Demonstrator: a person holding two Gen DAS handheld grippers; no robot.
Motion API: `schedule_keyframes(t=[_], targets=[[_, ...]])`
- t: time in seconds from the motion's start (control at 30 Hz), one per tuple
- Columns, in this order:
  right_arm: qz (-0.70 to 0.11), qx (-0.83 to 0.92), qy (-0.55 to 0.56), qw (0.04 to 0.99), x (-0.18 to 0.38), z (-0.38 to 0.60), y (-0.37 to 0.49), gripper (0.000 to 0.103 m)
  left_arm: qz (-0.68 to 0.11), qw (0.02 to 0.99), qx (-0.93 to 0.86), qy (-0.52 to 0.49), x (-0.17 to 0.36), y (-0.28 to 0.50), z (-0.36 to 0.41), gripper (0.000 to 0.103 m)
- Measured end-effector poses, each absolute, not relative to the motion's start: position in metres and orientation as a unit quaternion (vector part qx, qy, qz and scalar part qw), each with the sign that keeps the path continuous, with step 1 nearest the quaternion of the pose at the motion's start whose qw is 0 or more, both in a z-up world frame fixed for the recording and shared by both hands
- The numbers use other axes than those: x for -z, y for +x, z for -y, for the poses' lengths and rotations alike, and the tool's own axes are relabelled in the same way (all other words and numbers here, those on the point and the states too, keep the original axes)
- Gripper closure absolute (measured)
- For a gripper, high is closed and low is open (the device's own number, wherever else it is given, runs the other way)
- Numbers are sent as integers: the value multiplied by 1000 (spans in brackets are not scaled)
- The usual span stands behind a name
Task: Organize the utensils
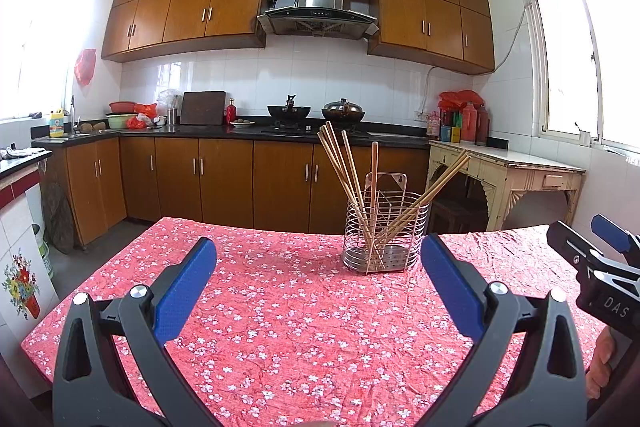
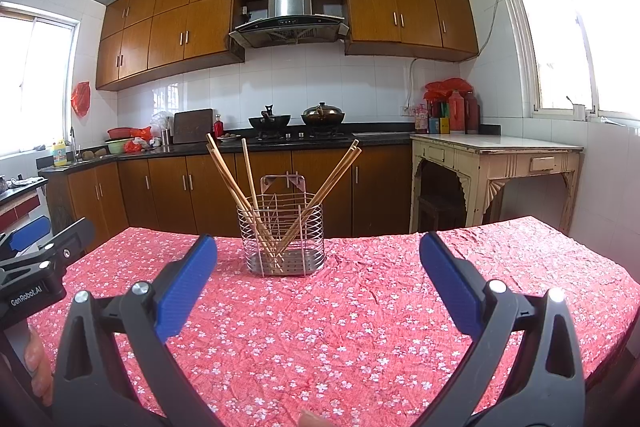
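A metal wire utensil holder [image 1: 385, 231] stands on the table with the red floral cloth [image 1: 280, 327]. Several wooden chopsticks [image 1: 344, 171] stand in it, fanned left and right. It also shows in the right wrist view [image 2: 282, 235] with the chopsticks [image 2: 228, 171]. My left gripper [image 1: 318, 259] is open and empty, held above the cloth short of the holder. My right gripper [image 2: 318, 259] is open and empty, also short of the holder. Each gripper shows at the edge of the other's view: the right one [image 1: 600, 267], the left one [image 2: 36, 259].
Kitchen counter with stove, woks [image 1: 289, 111] and a cutting board [image 1: 203, 107] runs along the far wall. A cream side table [image 1: 508, 171] with red bottles stands at the right. The table's far edge lies just behind the holder.
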State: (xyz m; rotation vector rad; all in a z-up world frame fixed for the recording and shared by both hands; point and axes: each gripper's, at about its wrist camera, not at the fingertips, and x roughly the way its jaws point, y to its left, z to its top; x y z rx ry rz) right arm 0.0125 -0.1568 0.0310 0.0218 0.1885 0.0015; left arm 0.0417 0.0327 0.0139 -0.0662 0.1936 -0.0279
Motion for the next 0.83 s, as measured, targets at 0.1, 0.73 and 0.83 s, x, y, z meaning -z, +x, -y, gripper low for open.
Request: schedule_keyframes(t=[0.1, 0.73, 0.83], targets=[[-95, 0, 11, 995, -30, 156, 12, 4, -97, 995, 15, -33, -14, 42, -33, 2], [-94, 0, 12, 996, -29, 155, 13, 4, -91, 995, 17, -37, -16, 40, -33, 2], [-94, 0, 12, 995, -29, 155, 13, 4, -90, 995, 17, -38, -18, 40, -35, 2]])
